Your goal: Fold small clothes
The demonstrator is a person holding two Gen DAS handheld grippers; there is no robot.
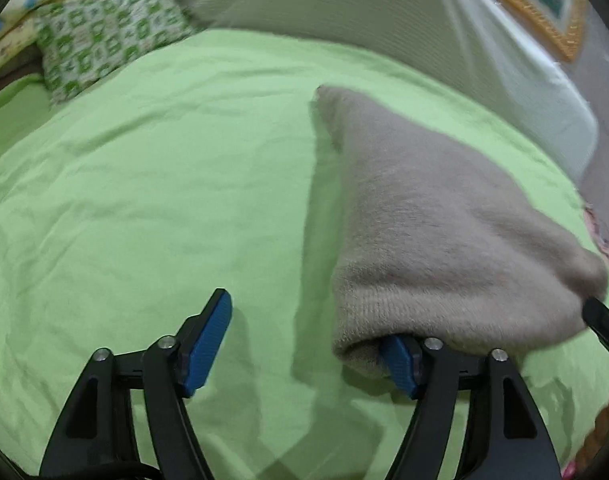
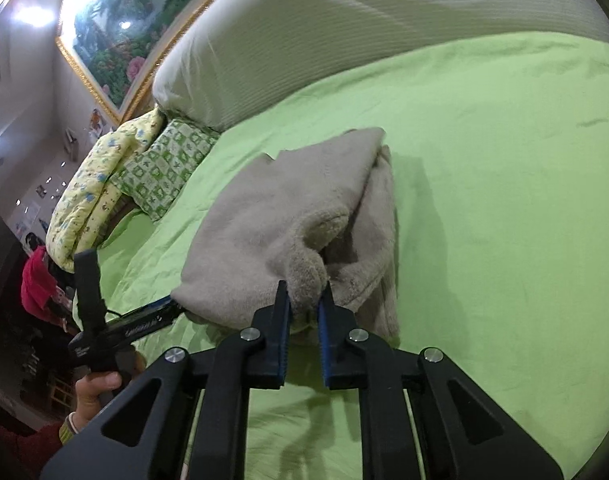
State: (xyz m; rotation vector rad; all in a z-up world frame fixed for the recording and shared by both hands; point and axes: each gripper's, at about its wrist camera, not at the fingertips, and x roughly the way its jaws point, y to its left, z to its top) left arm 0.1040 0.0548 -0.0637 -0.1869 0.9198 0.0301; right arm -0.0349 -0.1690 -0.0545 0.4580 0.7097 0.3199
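A beige fleece garment (image 2: 288, 208) lies partly folded on the green bed sheet (image 2: 504, 184). My right gripper (image 2: 304, 298) is shut on a bunched fold at the garment's near edge. In the left wrist view the same garment (image 1: 436, 216) is lifted and drapes over the right finger of my left gripper (image 1: 304, 320). Those jaws stand wide open, and the left blue pad (image 1: 208, 344) is bare above the sheet. One black finger (image 1: 602, 322) of the right gripper shows at the garment's right corner. A hand (image 2: 98, 384) holds the left gripper at the garment's left corner.
A green patterned pillow (image 2: 164, 168) and a yellow quilt (image 2: 100, 184) lie at the head of the bed. A grey padded headboard (image 2: 344, 32) runs along the far side, with a framed picture (image 2: 124, 20) above it. Bare sheet (image 1: 144, 180) spreads left of the garment.
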